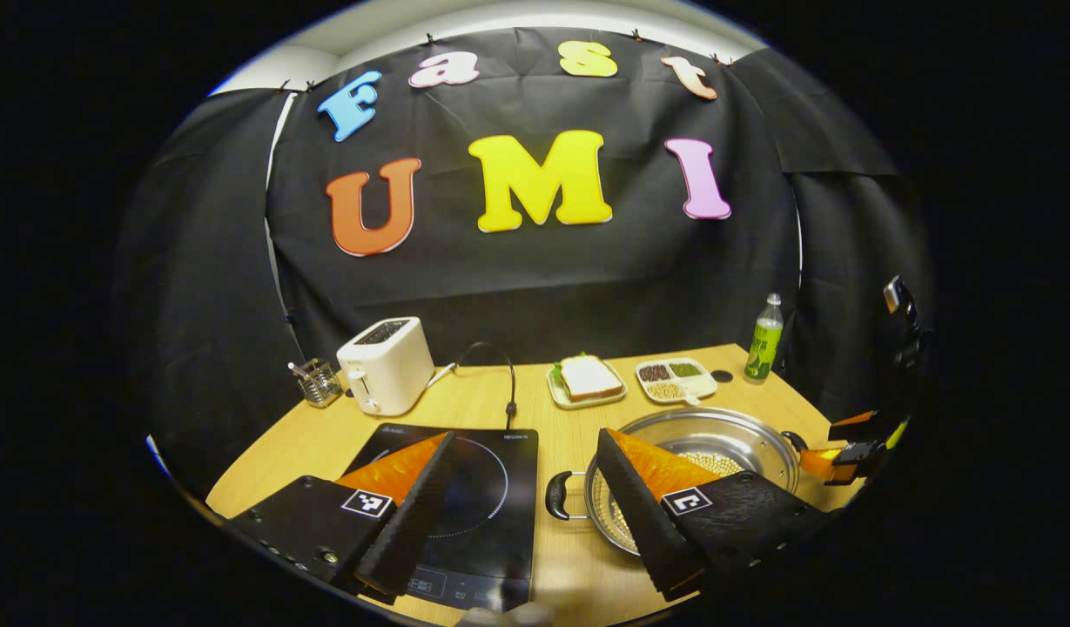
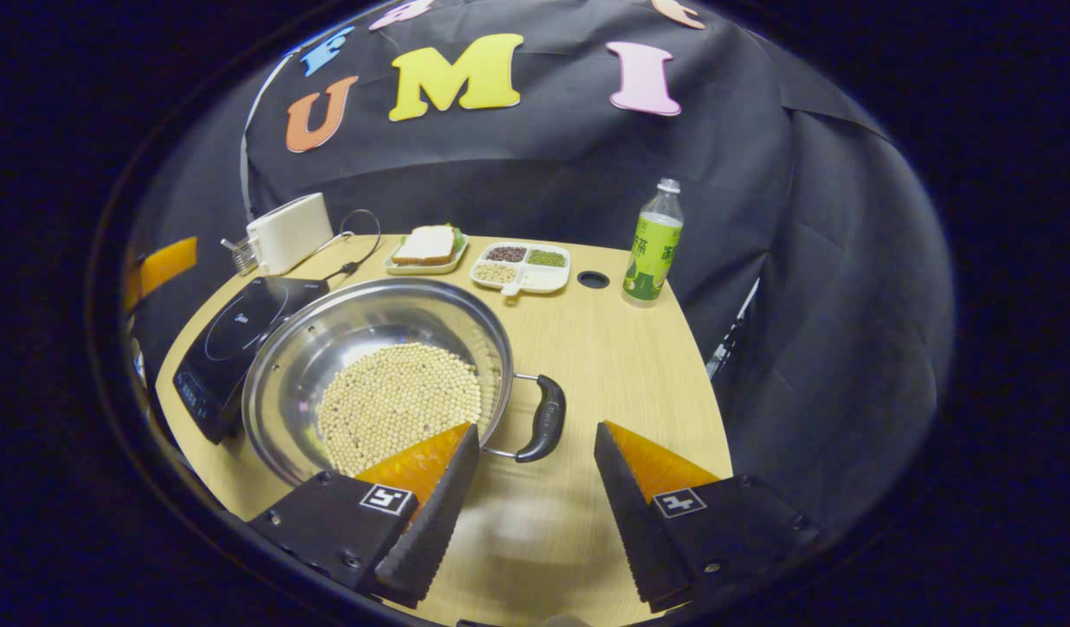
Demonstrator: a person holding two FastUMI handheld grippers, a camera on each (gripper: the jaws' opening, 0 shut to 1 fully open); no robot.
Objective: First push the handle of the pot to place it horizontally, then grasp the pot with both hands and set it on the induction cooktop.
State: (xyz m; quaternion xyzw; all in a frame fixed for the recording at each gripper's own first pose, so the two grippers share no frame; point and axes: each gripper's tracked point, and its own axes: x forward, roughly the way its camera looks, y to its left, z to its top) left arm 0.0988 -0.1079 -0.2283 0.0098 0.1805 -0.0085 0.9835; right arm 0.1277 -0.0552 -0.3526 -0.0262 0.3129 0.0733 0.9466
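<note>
Right now both grippers hang over the near edge of the table [image 2: 639,348], each lined up w/ one side of the pot [image 2: 373,379], which looks like the setup for a two-handed lift.

Pot: wide steel one, w/ a bed of pale beans [image 2: 400,405] in the bottom. It sits on the table just beside the induction cooktop [image 1: 465,505], to the cooktop's right as the person faces it, not on it yet. Rim seems v. close to the cooktop's edge; can't tell if they touch.

Left gripper [image 1: 526,505]: fingers spread wide, holding nothing. One finger sits over the cooktop glass, the other over the pot's near rim, so the pot's left handle [image 1: 559,495] falls in the gap between them. Seems aimed at that handle, but not touching it.

Right gripper [image 2: 535,492]: also splayed open and empty. The right handle [image 2: 543,418] lies just ahead of the gap, slightly toward the pot-side finger. Apart from both fingers, as far as I can see.

Both handles stick out sideways from the rim, approx. flat, so my guess is the push-the-handle step is done and the grasp is the step in hand.

Other stuff sits at the back, well clear: toaster [image 1: 385,366], sandwich plate [image 1: 587,381], divided tray [image 2: 521,266] of grains, green bottle [image 2: 653,248].

Risk as I see it: loose beans will slide if one side lifts before the other.
</note>
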